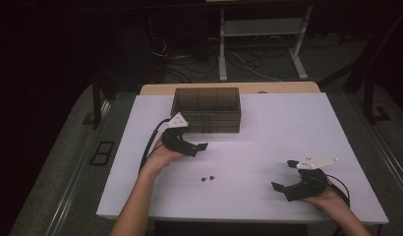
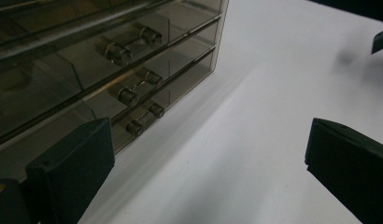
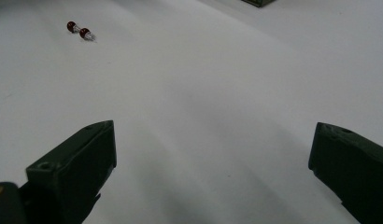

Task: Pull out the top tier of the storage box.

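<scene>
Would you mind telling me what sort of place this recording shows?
Probably a lab or workshop: a white table holding a smoky drawer box, with loose cables and a metal stand on the floor behind.

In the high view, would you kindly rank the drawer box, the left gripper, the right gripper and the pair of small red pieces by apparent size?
1. Drawer box, largest.
2. Right gripper and left gripper: they look alike; the right sits nearer the camera, so I won't rank them.
3. Small red pieces, by far the smallest.

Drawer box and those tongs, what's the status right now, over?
Left tongs open, empty, beside the smoky drawer box, drawers shut. Right tongs open, empty, over bare table. Two small red-headed pins lie loose between them. Nothing blocking.
</scene>
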Motion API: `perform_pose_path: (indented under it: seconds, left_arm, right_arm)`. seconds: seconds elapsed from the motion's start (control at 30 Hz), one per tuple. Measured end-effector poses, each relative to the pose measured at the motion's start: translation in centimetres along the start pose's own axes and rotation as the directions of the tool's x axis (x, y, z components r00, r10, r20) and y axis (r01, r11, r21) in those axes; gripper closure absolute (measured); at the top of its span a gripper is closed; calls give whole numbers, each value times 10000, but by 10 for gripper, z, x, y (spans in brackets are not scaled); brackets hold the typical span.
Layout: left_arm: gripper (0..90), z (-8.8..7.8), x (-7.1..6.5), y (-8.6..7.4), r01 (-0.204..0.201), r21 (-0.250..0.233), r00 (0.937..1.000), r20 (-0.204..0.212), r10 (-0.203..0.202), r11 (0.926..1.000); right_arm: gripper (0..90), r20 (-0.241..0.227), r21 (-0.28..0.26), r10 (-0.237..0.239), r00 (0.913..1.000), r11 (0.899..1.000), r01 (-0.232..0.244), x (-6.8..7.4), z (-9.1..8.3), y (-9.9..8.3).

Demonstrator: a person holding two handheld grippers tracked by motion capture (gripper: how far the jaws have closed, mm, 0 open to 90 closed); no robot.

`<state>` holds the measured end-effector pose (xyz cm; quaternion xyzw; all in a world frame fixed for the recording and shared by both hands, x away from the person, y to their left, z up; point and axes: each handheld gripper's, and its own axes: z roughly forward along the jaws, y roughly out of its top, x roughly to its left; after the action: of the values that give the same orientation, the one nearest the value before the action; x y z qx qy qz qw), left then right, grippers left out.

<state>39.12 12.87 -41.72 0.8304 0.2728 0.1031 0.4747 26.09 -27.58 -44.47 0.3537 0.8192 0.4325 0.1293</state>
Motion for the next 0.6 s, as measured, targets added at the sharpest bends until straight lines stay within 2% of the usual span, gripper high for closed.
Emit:
perform_pose_path:
  seconds: [0.23,0.33,0.4,0.6]
  left_arm:
    - [10,9,3,-3,-13,-14,9999,-116,13,10000]
    - [12,12,4,-4,134,-60,9999,-87,-134,9999]
    - [47,14,4,-5,6,-47,9999,-161,-7,10000]
    - [47,20,3,-6,-240,-140,9990,-379,234,9996]
  right_arm:
    - [4,-32,26,-60,10000,10000,60,1,0,0]
    - [4,-39,8,-88,10000,10000,88,1,0,0]
    - [4,-53,4,-92,9999,10000,92,1,0,0]
    - [4,-88,22,-102,9999,9999,102,1,0,0]
